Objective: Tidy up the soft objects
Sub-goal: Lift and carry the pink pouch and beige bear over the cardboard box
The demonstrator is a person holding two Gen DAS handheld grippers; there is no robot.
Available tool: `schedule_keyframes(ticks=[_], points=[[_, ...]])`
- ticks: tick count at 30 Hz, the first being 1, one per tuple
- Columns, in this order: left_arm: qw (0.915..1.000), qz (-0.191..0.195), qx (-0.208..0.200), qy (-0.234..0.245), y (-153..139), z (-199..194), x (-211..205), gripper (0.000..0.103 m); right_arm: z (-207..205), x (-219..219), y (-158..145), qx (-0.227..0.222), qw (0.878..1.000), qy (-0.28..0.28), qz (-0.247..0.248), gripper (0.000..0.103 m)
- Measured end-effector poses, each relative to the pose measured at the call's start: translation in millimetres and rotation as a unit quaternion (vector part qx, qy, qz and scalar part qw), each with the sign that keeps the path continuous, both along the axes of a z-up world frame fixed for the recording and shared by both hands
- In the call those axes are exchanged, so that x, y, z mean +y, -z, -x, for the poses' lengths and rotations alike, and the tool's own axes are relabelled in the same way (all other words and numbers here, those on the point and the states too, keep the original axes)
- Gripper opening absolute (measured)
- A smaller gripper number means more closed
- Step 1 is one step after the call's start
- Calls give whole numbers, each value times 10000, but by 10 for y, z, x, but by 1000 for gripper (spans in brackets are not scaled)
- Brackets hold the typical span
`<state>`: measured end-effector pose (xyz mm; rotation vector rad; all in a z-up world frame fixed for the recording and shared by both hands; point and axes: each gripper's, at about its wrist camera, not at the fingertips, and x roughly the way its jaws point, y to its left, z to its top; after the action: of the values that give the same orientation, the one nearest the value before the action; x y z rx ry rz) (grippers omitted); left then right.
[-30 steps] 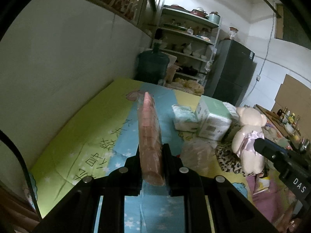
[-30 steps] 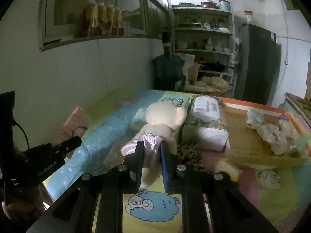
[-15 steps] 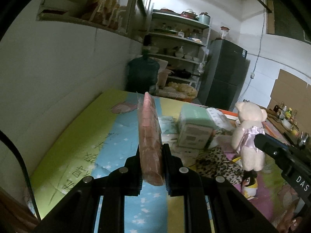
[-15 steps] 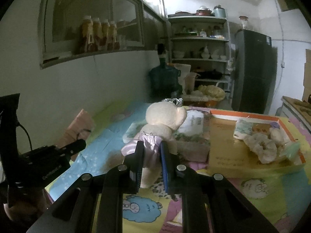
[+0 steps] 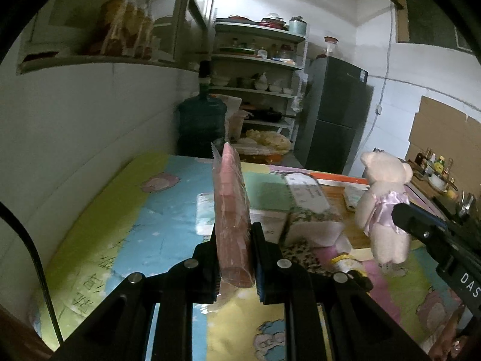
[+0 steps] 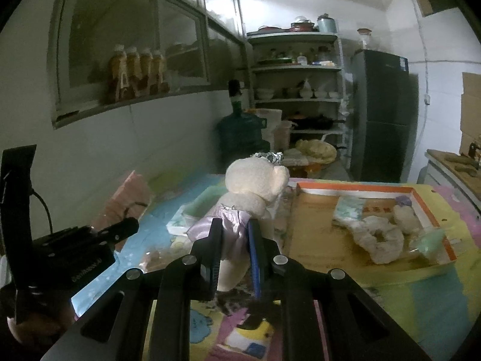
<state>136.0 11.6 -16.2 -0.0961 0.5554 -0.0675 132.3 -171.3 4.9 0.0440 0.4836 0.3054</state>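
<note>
From the left wrist, the left claw was clamped tight on a flat pink packet wrapped in clear film. The packet stood on edge between the two pads, its long axis running straight away from the claw toward the blue water jug by the wall, its far end tilted upward. It was lifted clear of the cartoon-print mat covering the worktop. Farther right in this view, the teddy bear hung upright in the other claw, above the mat. Below it lay a bulk tissue pack and a leopard-print cloth.

From the right wrist, the right claw was closed on the teddy bear's lilac satin skirt. The bear's body ran away from the claw, head at the far end and raised, one leg dangling down between the fingers. It was held off the worktop, left of the orange-rimmed cardboard tray, which held some pale soft things. At the left, the left claw held the pink packet up.
</note>
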Motion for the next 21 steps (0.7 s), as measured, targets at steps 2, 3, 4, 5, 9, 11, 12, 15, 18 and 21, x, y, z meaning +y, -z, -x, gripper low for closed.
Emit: schedule_keyframes(ticks=[2,3,4,5,9,11,12,15,18,21], points=[[10000,-16,1,43,-25,-25,-86,18,-3,-64,-3,-8,10000,27,-19,17],[10000,-25,1,65,-37,-40,-132,18,-8,-113,-10,-15,10000,47,-33,17],[10000,-34,1,91,-48,-62,-181,18,-16,-153,-22,-22,10000,67,-46,17],[9999,-37,1,112,-56,-75,-221,18,-18,-202,-25,-29,9999,89,-63,17],[9998,-29,13,213,-75,-150,-398,18,-31,-388,-30,-48,9997,193,-119,17],[9996,-17,22,275,-79,-201,-483,18,-36,-500,-32,-54,9995,260,-149,17],[9995,-14,30,311,-78,-220,-535,18,-40,-546,-32,-55,9994,290,-157,17],[9990,-2,66,436,-81,-299,-693,18,-53,-684,-24,-47,9991,390,-183,17],[9984,-18,87,555,-80,-359,-860,18,-72,-835,-20,-36,9986,494,-211,17],[9977,-41,100,675,-72,-399,-1012,18,-103,-985,-8,-18,9978,608,-246,17]])
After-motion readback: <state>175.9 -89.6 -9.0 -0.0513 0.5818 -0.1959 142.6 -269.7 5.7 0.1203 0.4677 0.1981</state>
